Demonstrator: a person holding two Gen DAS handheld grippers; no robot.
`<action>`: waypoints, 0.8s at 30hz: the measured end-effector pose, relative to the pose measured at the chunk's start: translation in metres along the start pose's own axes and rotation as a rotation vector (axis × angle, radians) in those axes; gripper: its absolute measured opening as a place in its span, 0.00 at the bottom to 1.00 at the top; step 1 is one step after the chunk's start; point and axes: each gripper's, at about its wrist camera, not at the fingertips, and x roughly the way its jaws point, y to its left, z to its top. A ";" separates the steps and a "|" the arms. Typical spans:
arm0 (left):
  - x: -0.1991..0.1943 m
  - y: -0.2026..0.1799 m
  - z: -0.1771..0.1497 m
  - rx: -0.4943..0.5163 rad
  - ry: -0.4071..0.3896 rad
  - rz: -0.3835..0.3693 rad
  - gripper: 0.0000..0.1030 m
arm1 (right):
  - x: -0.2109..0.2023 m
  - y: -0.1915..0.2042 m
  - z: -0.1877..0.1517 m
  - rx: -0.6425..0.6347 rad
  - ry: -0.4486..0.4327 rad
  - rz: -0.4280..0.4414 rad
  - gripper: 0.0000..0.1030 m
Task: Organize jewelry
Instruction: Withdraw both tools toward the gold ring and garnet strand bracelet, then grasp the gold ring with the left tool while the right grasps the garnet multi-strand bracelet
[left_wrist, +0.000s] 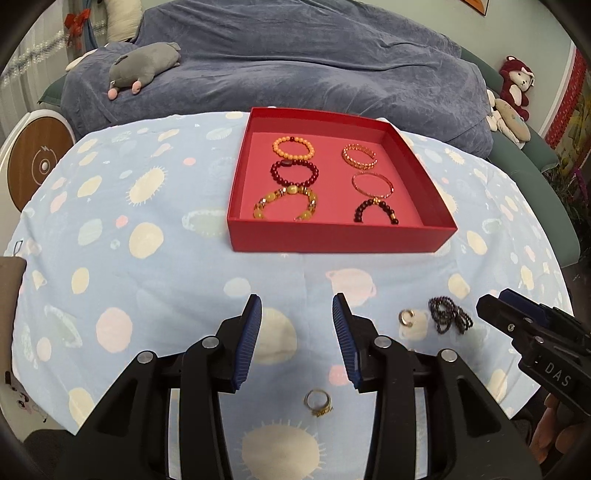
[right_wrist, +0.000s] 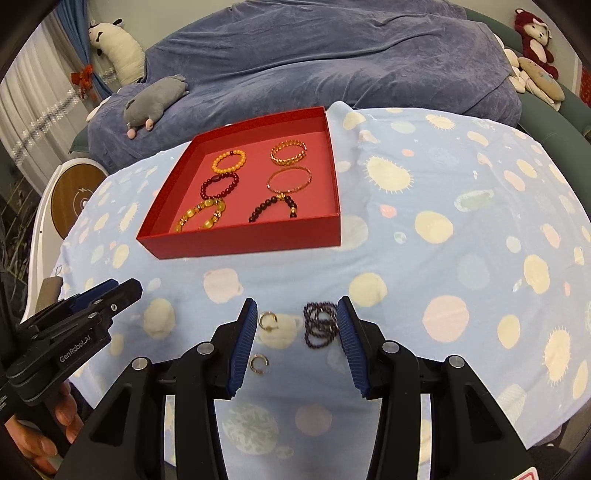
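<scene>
Six bracelets lie in two columns inside the red box (left_wrist: 340, 236) near the tablecloth's (left_wrist: 147, 258) far edge. Left gripper (left_wrist: 297, 306) and right gripper (right_wrist: 297, 310) gape empty; box wall partly hides the nearest bracelets.

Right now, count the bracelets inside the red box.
6, in two columns in the red box: left, orange bracelet, dark red bracelet, yellow bracelet; right, gold chain bracelet, thin gold bangle, dark beaded bracelet. None seems hidden.

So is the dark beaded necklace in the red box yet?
Out. The dark beaded necklace lies bunched on the tablecloth, near the red box.
</scene>
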 end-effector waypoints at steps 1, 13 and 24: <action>-0.001 0.001 -0.007 -0.004 0.008 -0.001 0.37 | -0.001 -0.001 -0.006 0.002 0.005 -0.002 0.43; -0.003 0.010 -0.070 -0.031 0.076 0.011 0.46 | -0.001 -0.017 -0.072 -0.011 0.070 -0.044 0.43; 0.002 0.009 -0.076 -0.025 0.077 0.008 0.48 | 0.019 -0.028 -0.040 -0.008 0.043 -0.062 0.43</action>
